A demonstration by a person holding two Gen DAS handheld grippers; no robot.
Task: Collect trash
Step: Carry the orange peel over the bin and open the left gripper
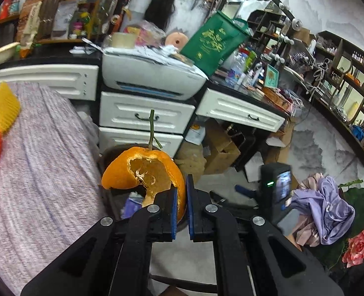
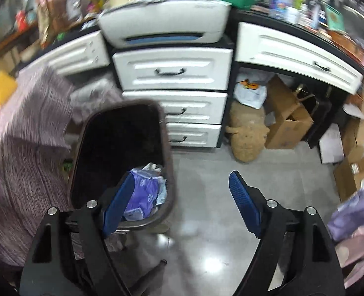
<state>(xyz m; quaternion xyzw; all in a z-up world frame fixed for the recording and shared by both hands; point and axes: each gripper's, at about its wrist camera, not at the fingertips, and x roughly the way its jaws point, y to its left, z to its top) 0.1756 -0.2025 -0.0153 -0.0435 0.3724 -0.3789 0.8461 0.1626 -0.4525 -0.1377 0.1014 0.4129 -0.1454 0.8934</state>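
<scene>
In the left wrist view my left gripper (image 1: 181, 192) is shut on an orange peel (image 1: 142, 170), a hollow shell with a green stem sticking up. The peel hangs over the dark trash bin (image 1: 103, 157), which it mostly hides. My right gripper (image 1: 246, 192) shows low at the right of that view. In the right wrist view my right gripper (image 2: 182, 190) stands open with nothing between its fingers. It hovers over the near rim of the dark trash bin (image 2: 168, 148). A purple wrapper (image 2: 142, 192) and crumpled paper lie inside the bin.
A table under a pinkish-grey cloth (image 1: 38, 162) fills the left, with yellow and orange foam pieces (image 1: 5, 106) on it. White drawers (image 2: 172, 71) and a printer (image 2: 164, 22) stand behind the bin. Cardboard boxes (image 2: 288, 120) and lilac fabric (image 1: 327, 207) lie on the grey floor.
</scene>
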